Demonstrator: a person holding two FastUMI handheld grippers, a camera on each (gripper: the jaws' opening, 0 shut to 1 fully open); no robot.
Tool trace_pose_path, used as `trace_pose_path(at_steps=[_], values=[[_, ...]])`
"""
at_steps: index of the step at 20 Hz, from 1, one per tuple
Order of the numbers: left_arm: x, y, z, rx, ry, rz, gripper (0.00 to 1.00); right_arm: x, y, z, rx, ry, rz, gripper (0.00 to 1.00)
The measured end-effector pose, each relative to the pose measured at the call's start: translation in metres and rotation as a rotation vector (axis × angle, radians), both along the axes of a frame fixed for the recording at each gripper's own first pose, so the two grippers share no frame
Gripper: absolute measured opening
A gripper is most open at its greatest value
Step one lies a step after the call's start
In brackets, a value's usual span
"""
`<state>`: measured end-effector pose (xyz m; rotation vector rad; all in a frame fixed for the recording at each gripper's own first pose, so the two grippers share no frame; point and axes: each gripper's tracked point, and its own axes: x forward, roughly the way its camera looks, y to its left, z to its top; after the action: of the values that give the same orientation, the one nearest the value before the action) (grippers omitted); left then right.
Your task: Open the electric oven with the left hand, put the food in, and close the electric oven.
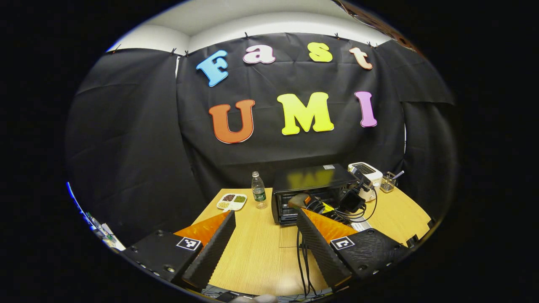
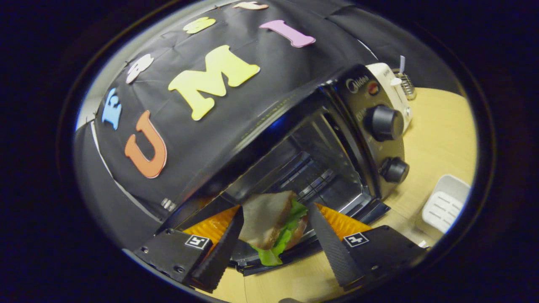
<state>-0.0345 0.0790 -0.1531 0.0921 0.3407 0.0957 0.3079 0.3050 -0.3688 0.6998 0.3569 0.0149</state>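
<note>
Green-leafed sandwich (image 2: 273, 223) tilted between spread right gripper (image 2: 276, 235), at open oven (image 2: 311, 168); left gripper (image 1: 265, 235) agape

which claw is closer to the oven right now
Right. The right claw, with the sandwich between its fingers, is at the open oven mouth. The left claw hangs back over the table.

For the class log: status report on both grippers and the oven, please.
Left hand-held gripper open, back over table. Right hand-held gripper at sandwich, grip unclear. Oven open; nothing blocking.

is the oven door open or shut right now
Open: the oven cavity and rack show, with the sandwich between the right gripper fingers at its mouth.
</note>
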Motion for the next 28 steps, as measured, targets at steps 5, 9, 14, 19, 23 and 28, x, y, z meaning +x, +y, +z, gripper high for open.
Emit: trace_pose_path(at_steps=[5,9,14,19,23,28], values=[[0.000,0.002,0.006,-0.015,-0.028,0.018,0.96,-0.029,-0.012,0.029,-0.180,-0.051,0.087,1.00],[0.000,0.001,0.012,-0.030,-0.054,0.023,0.96,-0.062,-0.036,0.056,-0.254,-0.071,0.141,1.00],[-0.003,-0.001,0.015,-0.037,-0.074,0.022,0.96,-0.103,-0.067,0.097,-0.370,-0.095,0.213,1.00],[0.001,-0.005,0.015,-0.038,-0.099,0.010,0.96,-0.140,-0.125,0.160,-0.546,-0.167,0.237,1.00],[0.013,-0.014,0.010,-0.055,-0.111,0.001,0.96,-0.169,-0.175,0.202,-0.628,-0.208,0.214,1.00],[0.027,-0.031,-0.020,-0.054,-0.085,-0.034,0.96,-0.193,-0.217,0.236,-0.626,-0.222,0.167,0.90]])
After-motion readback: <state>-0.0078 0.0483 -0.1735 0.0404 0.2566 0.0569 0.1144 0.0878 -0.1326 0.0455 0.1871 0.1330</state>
